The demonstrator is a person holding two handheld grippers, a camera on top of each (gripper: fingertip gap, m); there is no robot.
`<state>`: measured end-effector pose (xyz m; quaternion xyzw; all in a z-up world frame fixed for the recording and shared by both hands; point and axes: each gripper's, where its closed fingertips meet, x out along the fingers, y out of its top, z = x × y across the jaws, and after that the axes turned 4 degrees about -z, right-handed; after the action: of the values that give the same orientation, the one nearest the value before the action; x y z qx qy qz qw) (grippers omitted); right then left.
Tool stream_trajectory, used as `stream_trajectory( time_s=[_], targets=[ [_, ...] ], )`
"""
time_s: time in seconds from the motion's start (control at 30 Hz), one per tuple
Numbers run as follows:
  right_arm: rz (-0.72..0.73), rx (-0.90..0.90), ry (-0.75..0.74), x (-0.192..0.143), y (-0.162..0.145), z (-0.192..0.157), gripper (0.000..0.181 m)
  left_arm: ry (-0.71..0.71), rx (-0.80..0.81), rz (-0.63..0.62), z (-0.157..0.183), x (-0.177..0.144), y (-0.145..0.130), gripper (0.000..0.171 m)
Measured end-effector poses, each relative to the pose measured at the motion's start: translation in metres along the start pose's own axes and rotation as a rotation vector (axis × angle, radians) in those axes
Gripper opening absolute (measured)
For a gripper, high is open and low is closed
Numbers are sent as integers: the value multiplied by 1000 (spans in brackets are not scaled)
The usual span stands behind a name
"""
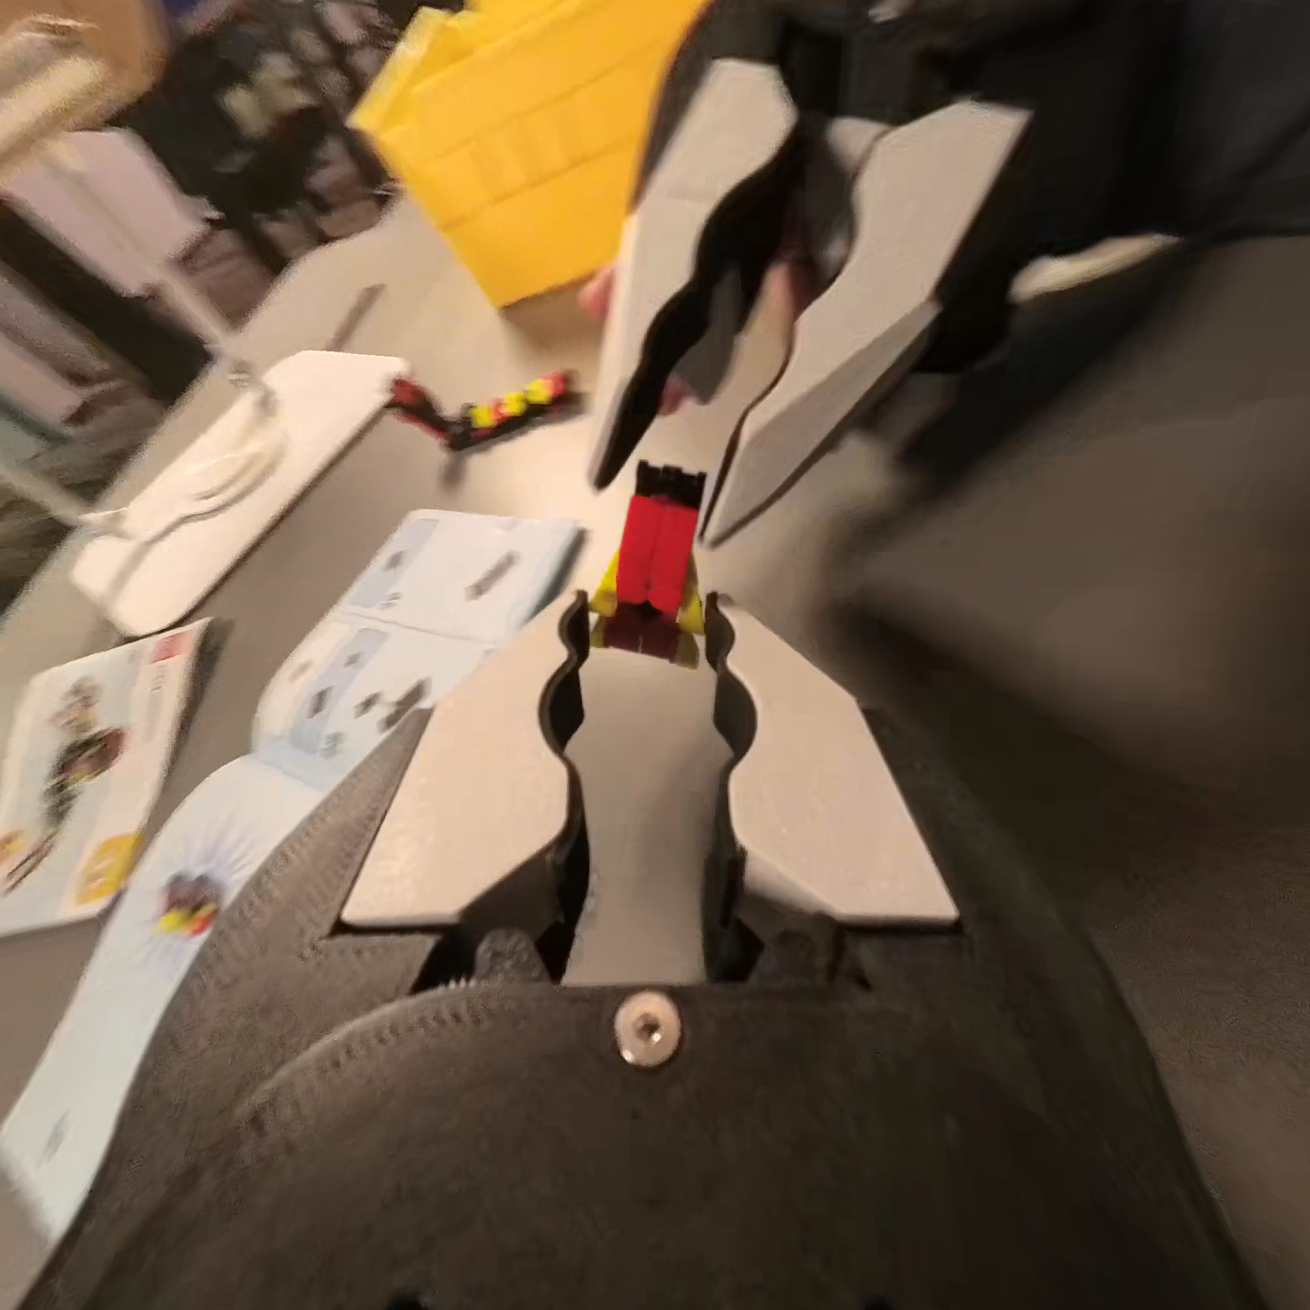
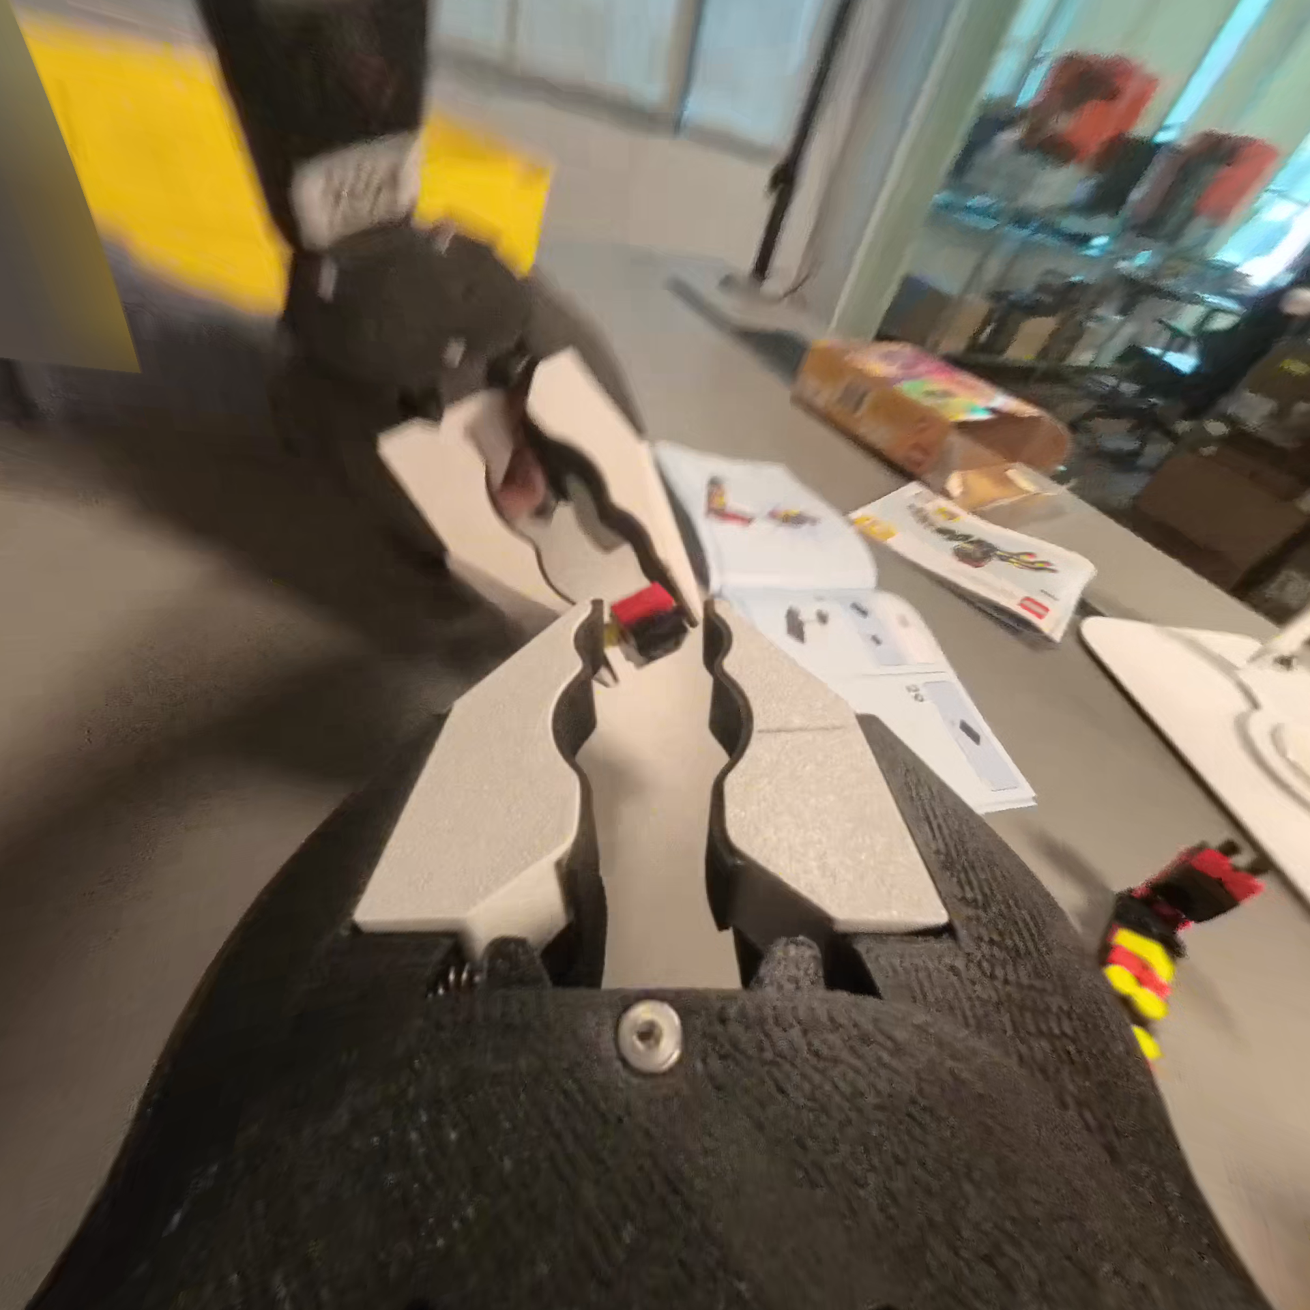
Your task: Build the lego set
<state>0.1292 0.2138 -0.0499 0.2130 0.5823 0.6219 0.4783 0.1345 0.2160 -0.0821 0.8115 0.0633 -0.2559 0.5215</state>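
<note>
A small red, black and yellow lego assembly (image 1: 656, 553) stands upright between the fingertips of my left gripper (image 1: 648, 613), which is shut on its yellow-edged base. My right gripper (image 1: 663, 503) reaches in from the opposite side, open, with its tips on either side of the assembly's black top and a gap on each side. In the right wrist view the same assembly (image 2: 645, 624) sits between the tips of my right gripper (image 2: 652, 613), with the left gripper (image 2: 627, 609) coming in from the upper left. A second red, yellow and black assembly (image 1: 496, 411) lies on the table and shows in the right wrist view (image 2: 1162, 943).
An open instruction booklet (image 1: 439, 617) (image 2: 801, 567) and a second booklet (image 1: 92, 765) (image 2: 978, 560) lie on the grey table. A white stand base (image 1: 234, 482) (image 2: 1205, 709), a yellow bin (image 1: 524, 142) (image 2: 156, 177) and a cardboard box (image 2: 921, 418) stand around them. Only a small space, under 4 cm, lies between the two pairs of fingers.
</note>
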Motion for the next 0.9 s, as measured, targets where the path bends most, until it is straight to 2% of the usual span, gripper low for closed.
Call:
stream_trajectory(
  time_s=[0.07,0.13,0.33,0.57,0.7,0.73,0.8,0.9],
  targets=[
    [114,211,-55,-3,16,19,27,177,-39,28,-27,-5,2,31],
    [162,381,-61,1,20,27,35,332,-64,55,-47,-10,6,31],
    [175,662,-149,13,11,40,32,511,23,58,-55,-6,20,32],
    [196,682,-146,10,11,44,23,554,58,63,-52,6,34,31],
    [174,631,-145,3,7,48,23,556,73,68,-51,13,38,32],
    [164,607,-160,-1,4,52,22,543,62,69,-50,16,38,34],
    [162,549,-225,-16,0,69,22,503,30,70,-49,23,39,53],
    [174,487,-314,-48,-6,95,23,436,-95,77,-59,35,40,58]
  ],
)
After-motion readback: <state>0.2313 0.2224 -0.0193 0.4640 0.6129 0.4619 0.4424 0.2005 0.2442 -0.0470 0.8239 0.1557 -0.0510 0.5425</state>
